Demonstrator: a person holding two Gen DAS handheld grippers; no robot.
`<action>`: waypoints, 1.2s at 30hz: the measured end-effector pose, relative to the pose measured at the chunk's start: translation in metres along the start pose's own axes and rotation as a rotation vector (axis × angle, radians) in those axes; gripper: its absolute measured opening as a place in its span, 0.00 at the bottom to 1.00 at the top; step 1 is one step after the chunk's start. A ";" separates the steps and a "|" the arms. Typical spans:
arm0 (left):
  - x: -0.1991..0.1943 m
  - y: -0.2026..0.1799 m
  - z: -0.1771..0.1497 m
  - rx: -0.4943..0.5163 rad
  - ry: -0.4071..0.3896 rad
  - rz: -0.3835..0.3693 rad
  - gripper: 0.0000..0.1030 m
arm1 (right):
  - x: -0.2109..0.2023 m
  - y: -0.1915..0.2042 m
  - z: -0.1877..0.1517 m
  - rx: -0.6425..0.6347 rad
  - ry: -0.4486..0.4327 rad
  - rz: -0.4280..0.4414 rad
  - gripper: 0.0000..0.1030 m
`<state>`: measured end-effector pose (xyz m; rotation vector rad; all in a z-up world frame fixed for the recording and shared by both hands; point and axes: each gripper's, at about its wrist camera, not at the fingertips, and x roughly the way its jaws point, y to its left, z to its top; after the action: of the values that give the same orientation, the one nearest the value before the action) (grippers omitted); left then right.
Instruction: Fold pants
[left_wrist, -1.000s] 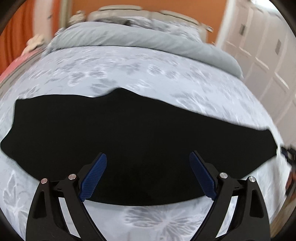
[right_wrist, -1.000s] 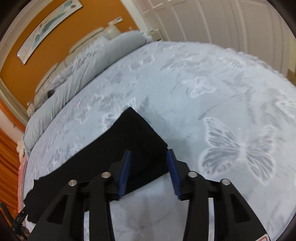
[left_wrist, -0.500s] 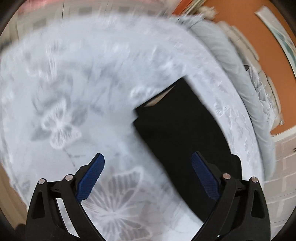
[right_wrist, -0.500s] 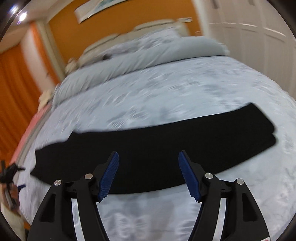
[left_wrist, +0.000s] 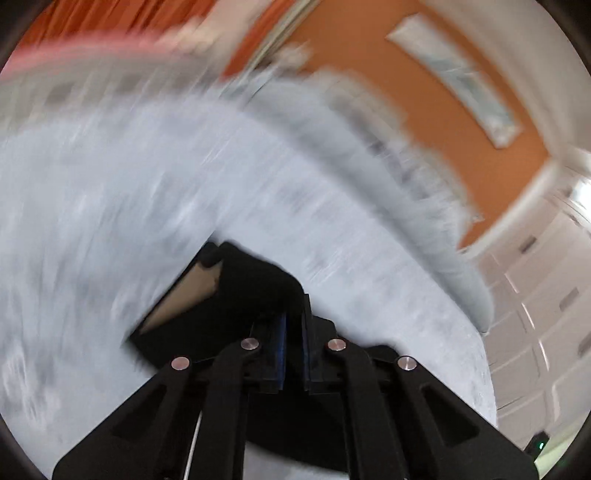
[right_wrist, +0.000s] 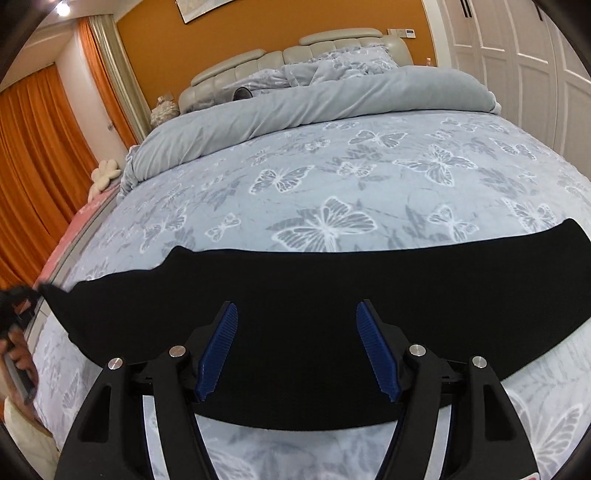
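Butterfly bedspread (right_wrist: 332, 177) bears black pants (right_wrist: 295, 295), pinched by left gripper (left_wrist: 294, 325).

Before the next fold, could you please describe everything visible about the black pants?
The pants are plain black, matte cloth, lying flat in a long band across the butterfly bedspread. At one end the left gripper is shut on the cloth, lifting it; a tan inner lining shows there. The open right gripper hovers over the middle.
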<state>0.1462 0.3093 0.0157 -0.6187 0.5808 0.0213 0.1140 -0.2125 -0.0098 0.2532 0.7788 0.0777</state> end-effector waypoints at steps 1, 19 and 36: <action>0.008 0.000 -0.001 0.026 0.003 0.036 0.06 | 0.001 0.001 0.001 -0.011 0.004 -0.002 0.64; -0.003 0.065 -0.047 -0.239 0.172 0.335 0.47 | 0.055 0.056 0.023 -0.248 0.129 0.133 0.74; 0.015 -0.036 -0.061 0.097 0.166 0.395 0.84 | 0.231 0.161 0.069 -0.260 0.243 -0.051 0.04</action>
<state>0.1344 0.2441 -0.0132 -0.4060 0.8538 0.3129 0.3303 -0.0333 -0.0795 -0.0242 1.0062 0.1623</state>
